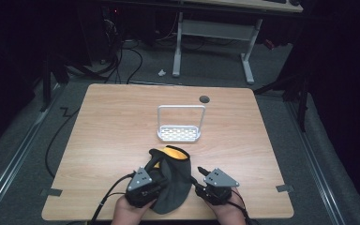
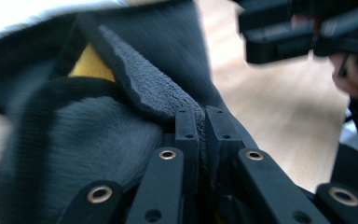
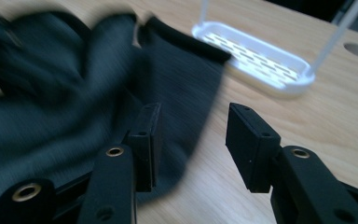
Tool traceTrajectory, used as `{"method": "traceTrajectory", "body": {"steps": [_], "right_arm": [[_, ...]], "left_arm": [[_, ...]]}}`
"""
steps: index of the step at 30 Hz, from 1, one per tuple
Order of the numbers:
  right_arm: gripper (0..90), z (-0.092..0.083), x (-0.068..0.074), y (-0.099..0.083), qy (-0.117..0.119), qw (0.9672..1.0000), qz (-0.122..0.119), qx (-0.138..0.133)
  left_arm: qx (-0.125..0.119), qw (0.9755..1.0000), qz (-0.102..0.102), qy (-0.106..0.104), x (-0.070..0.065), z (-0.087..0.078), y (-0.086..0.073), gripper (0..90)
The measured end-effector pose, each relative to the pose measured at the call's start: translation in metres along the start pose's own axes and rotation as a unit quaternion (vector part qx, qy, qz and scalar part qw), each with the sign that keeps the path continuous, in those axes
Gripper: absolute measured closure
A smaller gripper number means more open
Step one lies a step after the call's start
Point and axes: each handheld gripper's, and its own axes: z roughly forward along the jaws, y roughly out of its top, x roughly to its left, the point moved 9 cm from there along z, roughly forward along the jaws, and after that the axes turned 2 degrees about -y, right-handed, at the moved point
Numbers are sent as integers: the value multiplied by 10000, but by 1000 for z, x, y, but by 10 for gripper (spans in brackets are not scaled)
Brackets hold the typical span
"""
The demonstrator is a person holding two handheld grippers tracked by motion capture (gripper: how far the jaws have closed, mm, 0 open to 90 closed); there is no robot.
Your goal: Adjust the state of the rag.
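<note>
Lying lengthwise toward the rack [image 1: 179,133], the grey cloth [image 1: 171,185] is pinched by left tongs [image 2: 198,133]; right tongs [image 3: 193,144] spread.

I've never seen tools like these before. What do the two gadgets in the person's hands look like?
Each hand holds a black, boxy gripper: left gripper, right gripper. Each carries a grey three-cornered plate on top and trails a black cable toward the person. The fingers are flat black blocks on black link arms joined by brass-coloured rivets. No sleeves reach the wrists.

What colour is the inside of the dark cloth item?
Yellow: the lining of the dark grey cloth shows best in the high view.
</note>
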Motion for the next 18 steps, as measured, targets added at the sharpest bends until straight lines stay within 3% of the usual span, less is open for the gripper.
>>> {"method": "traceTrajectory", "body": {"steps": [5,8,11,14,16,18], "right_arm": [[575,4,12,12,213,9997,69,-128],[569,19,21,13,497,9984,254,-52],[555,32,24,12,587,9979,278,59],[551,48,27,12,846,9945,600,143],[604,51,28,11,867,9941,630,187],[813,54,31,9,932,9934,629,244]], "left_arm": [[138,9996,91,-222,-11,14,-5,838],[165,9994,140,-270,-10,13,-6,835],[196,9992,196,-290,-10,12,-7,830],[197,9990,218,-333,-11,13,-8,823],[198,9991,211,-323,-10,12,-8,819],[205,9991,192,-304,-9,10,-8,797]]}}
